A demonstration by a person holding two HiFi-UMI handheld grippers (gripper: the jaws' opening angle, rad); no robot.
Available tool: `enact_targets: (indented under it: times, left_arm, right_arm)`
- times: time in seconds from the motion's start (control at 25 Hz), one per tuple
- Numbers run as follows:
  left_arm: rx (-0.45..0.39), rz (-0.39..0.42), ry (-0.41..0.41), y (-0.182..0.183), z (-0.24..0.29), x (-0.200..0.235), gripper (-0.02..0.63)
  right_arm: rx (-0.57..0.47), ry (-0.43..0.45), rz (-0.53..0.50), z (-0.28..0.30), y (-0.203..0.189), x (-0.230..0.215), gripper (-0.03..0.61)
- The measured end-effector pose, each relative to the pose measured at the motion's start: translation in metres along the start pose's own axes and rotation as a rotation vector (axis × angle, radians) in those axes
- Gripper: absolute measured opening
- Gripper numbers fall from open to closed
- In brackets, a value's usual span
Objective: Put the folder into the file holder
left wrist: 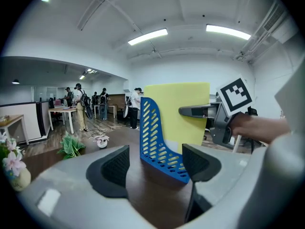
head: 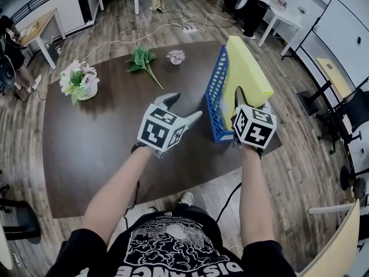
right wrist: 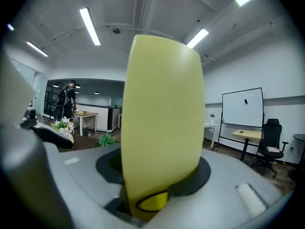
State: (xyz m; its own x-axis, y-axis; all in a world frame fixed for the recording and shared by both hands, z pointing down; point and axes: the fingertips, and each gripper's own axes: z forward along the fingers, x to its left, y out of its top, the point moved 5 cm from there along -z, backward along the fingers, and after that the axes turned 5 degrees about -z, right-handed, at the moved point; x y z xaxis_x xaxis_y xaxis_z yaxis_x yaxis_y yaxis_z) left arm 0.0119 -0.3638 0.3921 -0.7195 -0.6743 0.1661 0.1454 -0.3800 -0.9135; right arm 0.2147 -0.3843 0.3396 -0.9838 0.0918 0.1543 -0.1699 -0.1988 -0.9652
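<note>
With the right gripper fingers clamped on the folder, upright just at 3 o'clock of the holder wall near the desk edge, a snagged corner could shove the holder off, since the left gripper fingers gape empty, bracing nothing.

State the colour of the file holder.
The file holder is blue; left gripper view shows it best.
</note>
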Motion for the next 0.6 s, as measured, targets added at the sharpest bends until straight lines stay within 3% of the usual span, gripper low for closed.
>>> enact_targets:
  times: [0.6]
  left_arm:
    - [0.013,0.005,0.010,-0.004,-0.004,0.005,0.359]
  right_arm:
    - [-0.017,-0.003,0.012,0.002,-0.026,0.009,0.207]
